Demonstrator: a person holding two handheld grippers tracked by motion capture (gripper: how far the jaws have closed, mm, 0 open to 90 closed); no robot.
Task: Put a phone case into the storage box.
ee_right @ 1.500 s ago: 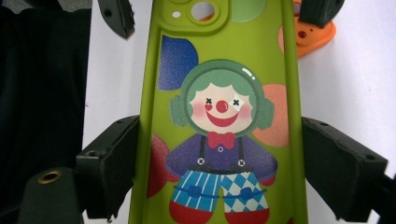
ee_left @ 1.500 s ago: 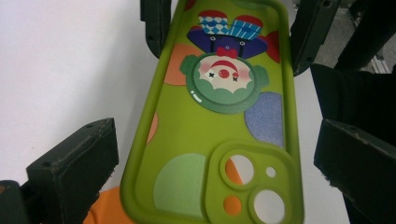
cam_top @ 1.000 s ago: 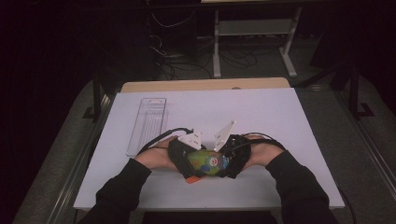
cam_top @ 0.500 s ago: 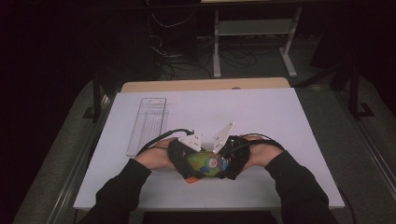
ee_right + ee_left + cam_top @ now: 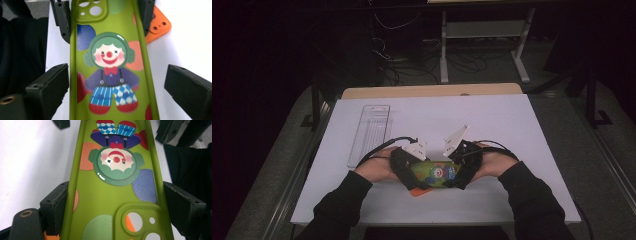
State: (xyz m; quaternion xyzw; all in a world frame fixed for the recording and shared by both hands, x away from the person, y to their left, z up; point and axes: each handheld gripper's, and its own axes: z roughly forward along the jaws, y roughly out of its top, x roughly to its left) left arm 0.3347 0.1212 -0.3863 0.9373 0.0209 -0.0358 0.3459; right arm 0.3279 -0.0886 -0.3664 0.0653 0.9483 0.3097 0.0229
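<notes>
Green clown phone case [image 5: 435,173] lies lengthwise between both tongs. Left tongs [image 5: 112,202] clamp its camera end; right tongs [image 5: 117,85], jaws just opening, straddle the other end without touching.

Near edge of white table [image 5: 512,125] crowded: green phone case [image 5: 434,172] between both grippers, orange case [image 5: 414,191] under it. Clear tray [image 5: 369,135] stands at 10 o'clock. 12 through 3 o'clock open for passing
</notes>
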